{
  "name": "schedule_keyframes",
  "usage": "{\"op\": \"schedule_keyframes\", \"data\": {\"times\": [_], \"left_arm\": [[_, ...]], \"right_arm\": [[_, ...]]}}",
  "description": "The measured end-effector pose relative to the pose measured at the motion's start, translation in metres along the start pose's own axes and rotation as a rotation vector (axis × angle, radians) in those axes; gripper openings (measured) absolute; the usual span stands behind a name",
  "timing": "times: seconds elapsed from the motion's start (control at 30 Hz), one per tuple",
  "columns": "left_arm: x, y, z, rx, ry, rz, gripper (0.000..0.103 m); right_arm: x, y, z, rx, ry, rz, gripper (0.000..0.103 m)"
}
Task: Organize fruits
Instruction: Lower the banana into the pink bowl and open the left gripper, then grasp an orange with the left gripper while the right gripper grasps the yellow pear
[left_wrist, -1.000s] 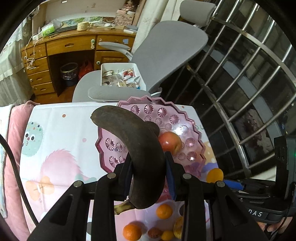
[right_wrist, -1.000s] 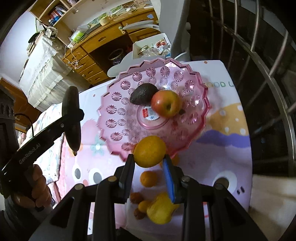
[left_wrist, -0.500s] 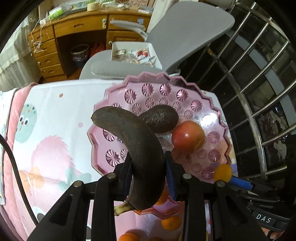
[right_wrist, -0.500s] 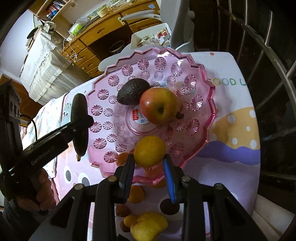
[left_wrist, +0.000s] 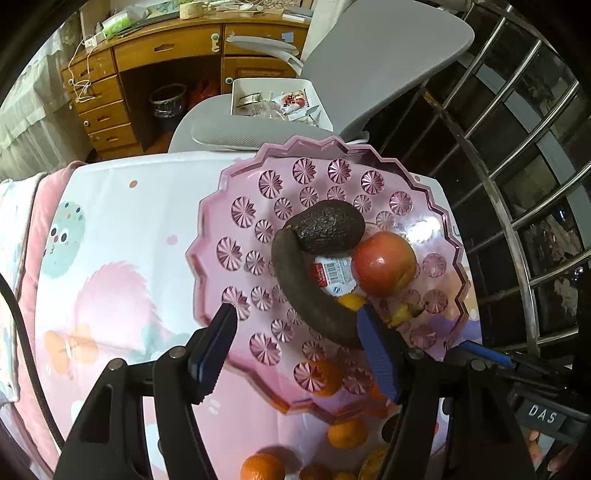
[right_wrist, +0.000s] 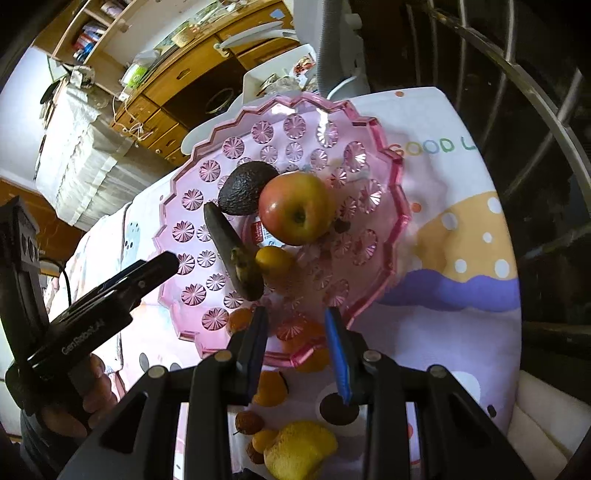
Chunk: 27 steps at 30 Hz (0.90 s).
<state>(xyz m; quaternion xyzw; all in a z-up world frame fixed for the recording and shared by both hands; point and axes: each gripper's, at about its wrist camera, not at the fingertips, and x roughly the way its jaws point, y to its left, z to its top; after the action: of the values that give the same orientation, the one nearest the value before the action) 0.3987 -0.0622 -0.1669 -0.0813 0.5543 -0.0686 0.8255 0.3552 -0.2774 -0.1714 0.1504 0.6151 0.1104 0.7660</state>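
A pink glass fruit plate (left_wrist: 236, 254) (right_wrist: 388, 173) holds a dark avocado (left_wrist: 327, 227) (right_wrist: 243, 188), a red apple (left_wrist: 384, 264) (right_wrist: 295, 208), a blackened banana (left_wrist: 306, 291) (right_wrist: 232, 251) and a small orange (right_wrist: 273, 260) (left_wrist: 351, 301). My left gripper (left_wrist: 295, 314) is open just above the plate's near side, its right finger beside the banana's end. It also shows in the right wrist view (right_wrist: 162, 264). My right gripper (right_wrist: 295, 314) is open and empty over the plate's near rim.
Loose oranges (left_wrist: 347, 434) (right_wrist: 271, 387), a yellow fruit (right_wrist: 299, 448) and small brown fruits (right_wrist: 249, 422) lie on the patterned cloth in front of the plate. A grey chair (left_wrist: 369, 66) and metal railing (left_wrist: 517, 184) stand behind the table.
Both grippers opened. The banana left my left gripper and now lies on the plate against the avocado. The orange left my right gripper and rests by the apple.
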Motion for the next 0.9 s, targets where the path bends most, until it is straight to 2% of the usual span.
{"op": "schedule_keyframes", "data": {"times": [0.3, 0.5, 0.7, 0.9], "left_arm": [[-0.030, 0.014, -0.023, -0.015, -0.007, -0.022, 0.069], [-0.049, 0.024, -0.041, -0.011, -0.011, -0.032, 0.069], [-0.049, 0.033, -0.069, 0.013, 0.054, -0.036, 0.069], [-0.041, 0.040, -0.091, -0.015, 0.109, -0.041, 0.069]], "right_arm": [[-0.016, -0.009, -0.026, 0.092, -0.004, 0.021, 0.033], [-0.020, -0.016, -0.053, 0.168, 0.007, 0.064, 0.038], [-0.020, -0.026, -0.081, 0.254, 0.037, 0.105, 0.049], [-0.008, -0.037, -0.108, 0.367, 0.099, 0.153, 0.067]]}}
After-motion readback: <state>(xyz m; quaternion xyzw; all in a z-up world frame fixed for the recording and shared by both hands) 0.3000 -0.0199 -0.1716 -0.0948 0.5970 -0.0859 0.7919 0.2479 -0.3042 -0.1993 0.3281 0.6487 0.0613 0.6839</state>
